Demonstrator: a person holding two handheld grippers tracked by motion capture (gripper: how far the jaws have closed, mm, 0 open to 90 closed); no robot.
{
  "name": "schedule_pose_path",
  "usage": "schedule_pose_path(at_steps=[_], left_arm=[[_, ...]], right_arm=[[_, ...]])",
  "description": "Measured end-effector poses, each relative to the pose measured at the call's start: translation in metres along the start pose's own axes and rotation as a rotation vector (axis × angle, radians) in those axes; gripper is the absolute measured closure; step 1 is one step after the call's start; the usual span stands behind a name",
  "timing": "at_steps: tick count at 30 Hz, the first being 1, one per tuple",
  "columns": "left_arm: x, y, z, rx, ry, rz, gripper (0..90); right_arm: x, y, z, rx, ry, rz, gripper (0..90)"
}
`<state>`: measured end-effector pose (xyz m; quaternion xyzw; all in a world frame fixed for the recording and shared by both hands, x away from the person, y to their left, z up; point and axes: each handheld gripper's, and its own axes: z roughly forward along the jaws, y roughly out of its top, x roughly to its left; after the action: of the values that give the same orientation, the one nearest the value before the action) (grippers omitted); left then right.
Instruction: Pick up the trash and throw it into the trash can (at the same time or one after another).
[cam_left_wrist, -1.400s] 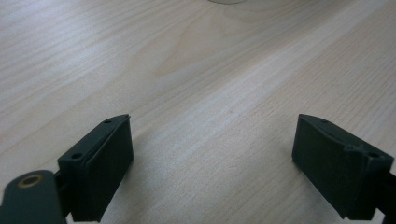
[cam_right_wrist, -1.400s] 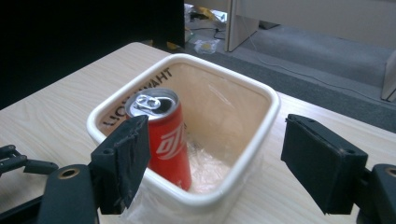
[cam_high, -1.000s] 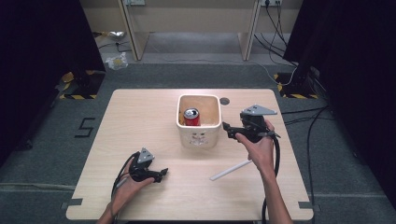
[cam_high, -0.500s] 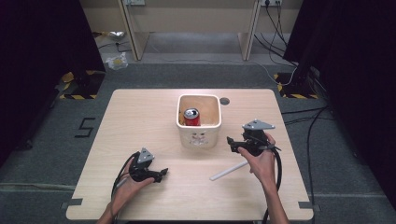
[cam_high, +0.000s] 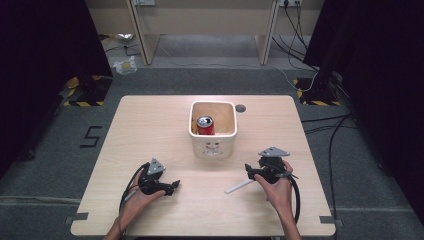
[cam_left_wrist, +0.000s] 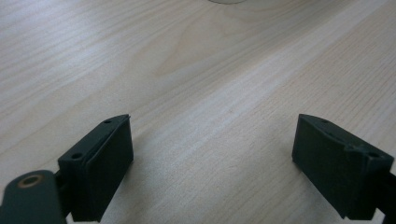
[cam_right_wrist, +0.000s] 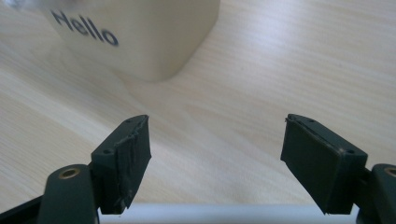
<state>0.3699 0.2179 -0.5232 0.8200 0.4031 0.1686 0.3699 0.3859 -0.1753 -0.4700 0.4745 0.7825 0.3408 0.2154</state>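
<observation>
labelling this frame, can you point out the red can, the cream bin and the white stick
red can (cam_high: 205, 125), high view, on its side wall just below the top.
cream bin (cam_high: 213, 148), high view, on its front wall.
white stick (cam_high: 239, 186), high view, on its middle.

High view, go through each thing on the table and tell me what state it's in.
Red can: upright inside the bin.
Cream bin: upright on the table, open top.
White stick: lying flat on the table, not gripped.
Left gripper: open, holding nothing.
Right gripper: open, holding nothing, above the stick's end.

Red can (cam_high: 205, 125) upright in cream bin (cam_high: 213, 146)
</observation>
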Motion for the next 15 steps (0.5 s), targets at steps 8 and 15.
schedule_pose_path(at_steps=[8,15], left_arm=[[0.000,0.000,0.000,0.001,-0.001,-0.001,11.7],[0.000,0.000,0.000,0.001,0.000,0.001,11.7]], right_arm=[[-0.002,-0.022,0.005,0.036,-0.050,0.036,24.2],[-0.007,-0.033,0.003,0.046,-0.068,0.087,24.0]])
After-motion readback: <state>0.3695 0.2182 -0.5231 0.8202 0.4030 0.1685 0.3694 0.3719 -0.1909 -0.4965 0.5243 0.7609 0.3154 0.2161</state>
